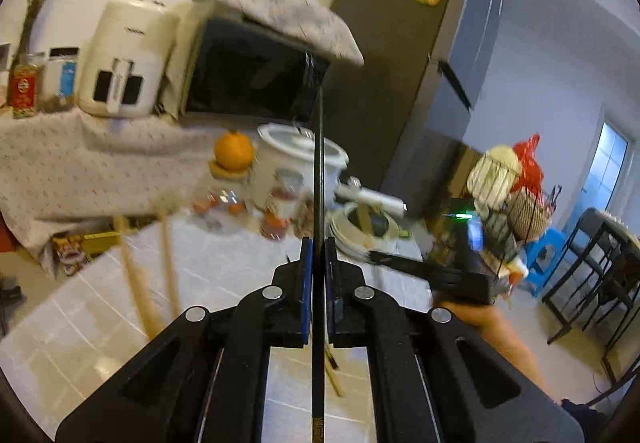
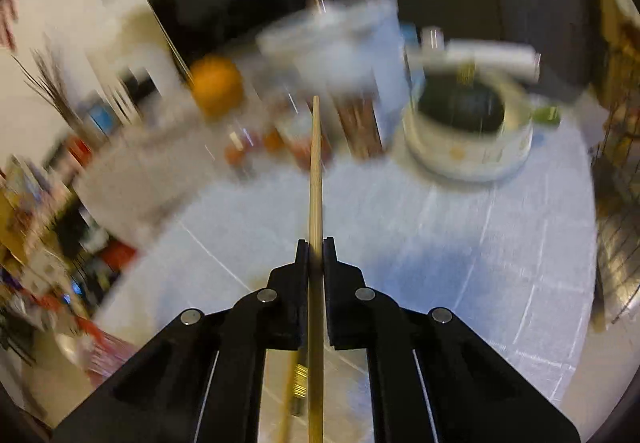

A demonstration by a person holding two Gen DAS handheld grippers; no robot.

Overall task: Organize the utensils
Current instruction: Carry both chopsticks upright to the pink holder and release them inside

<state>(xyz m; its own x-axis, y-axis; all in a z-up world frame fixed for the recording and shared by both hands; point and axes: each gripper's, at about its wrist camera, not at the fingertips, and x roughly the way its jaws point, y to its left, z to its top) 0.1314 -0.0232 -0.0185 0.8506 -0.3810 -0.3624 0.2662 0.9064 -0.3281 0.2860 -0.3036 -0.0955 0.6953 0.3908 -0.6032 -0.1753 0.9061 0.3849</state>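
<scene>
My left gripper (image 1: 319, 243) is shut on a thin black chopstick (image 1: 318, 163) that points straight ahead, held above the white tiled table (image 1: 224, 275). My right gripper (image 2: 316, 243) is shut on a light wooden chopstick (image 2: 315, 171), also pointing forward above the table. The right gripper also shows in the left wrist view (image 1: 376, 255), to the right. Two wooden chopsticks (image 1: 168, 267) lie on the table at the left. Another utensil with a gold band (image 2: 298, 383) lies below the right gripper. The right wrist view is blurred by motion.
A round white container (image 2: 468, 139) with a dark inside stands ahead on the table, also in the left wrist view (image 1: 360, 223). A white pot (image 1: 300, 159), an orange (image 1: 234, 151), small jars (image 1: 276, 211), a microwave (image 1: 252, 71) and an air fryer (image 1: 124, 63) stand behind.
</scene>
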